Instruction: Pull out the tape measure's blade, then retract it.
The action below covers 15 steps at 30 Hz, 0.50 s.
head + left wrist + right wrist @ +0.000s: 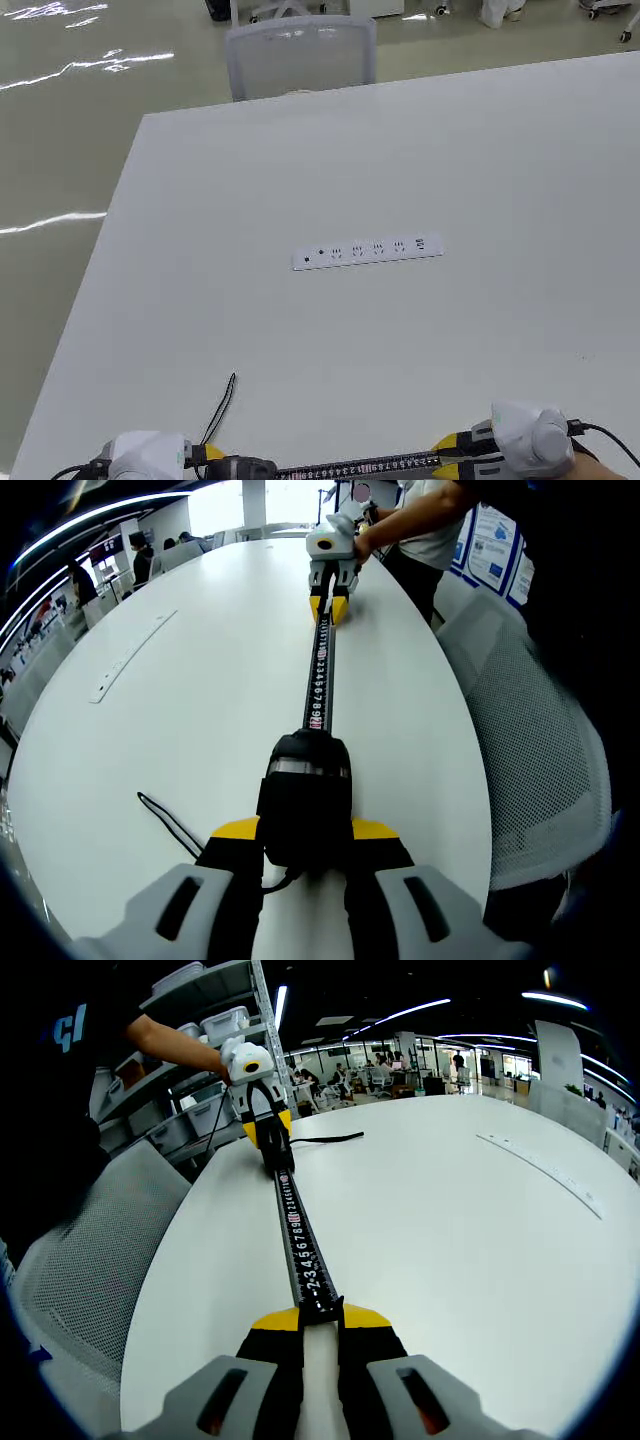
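At 6 o'clock on the desk [400, 170], the left tongs [305, 832] clamp the black tape measure case [305, 785]. The right tongs [318, 1320] seem closed on the tip of the blade [300, 1245], stretched out between them

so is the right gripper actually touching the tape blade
Touching. The right gripper view shows the right gripper shut on the end of the blade, with the blade's tip pinched between its yellow jaws.

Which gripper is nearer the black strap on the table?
Left. The left gripper sits right beside the strap, clamping the tape measure case; the right gripper grips the far end of the drawn-out blade.
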### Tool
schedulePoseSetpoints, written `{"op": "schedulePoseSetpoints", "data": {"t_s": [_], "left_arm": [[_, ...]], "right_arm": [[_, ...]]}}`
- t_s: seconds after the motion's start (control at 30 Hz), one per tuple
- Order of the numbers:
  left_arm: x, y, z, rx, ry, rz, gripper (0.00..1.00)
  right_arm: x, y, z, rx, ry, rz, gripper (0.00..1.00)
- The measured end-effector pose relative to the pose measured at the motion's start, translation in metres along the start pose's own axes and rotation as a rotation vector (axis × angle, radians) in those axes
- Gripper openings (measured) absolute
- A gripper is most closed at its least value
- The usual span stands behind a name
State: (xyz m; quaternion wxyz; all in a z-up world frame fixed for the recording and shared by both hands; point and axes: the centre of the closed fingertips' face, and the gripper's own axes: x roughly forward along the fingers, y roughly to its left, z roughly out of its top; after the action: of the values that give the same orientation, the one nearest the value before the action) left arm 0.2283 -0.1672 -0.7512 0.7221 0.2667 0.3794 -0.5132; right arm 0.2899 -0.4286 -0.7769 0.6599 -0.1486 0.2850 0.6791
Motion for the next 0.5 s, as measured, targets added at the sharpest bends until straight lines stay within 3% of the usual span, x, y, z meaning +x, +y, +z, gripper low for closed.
{"op": "schedulePoseSetpoints", "data": {"t_s": [0.5], "left_arm": [[0.0010,-0.0001,-0.0001,-0.001,-0.001,0.000,0.27]], "right_arm": [[-0.0070,-0.0028,-0.0078,0.008,0.011,-0.010,0.10]]}}
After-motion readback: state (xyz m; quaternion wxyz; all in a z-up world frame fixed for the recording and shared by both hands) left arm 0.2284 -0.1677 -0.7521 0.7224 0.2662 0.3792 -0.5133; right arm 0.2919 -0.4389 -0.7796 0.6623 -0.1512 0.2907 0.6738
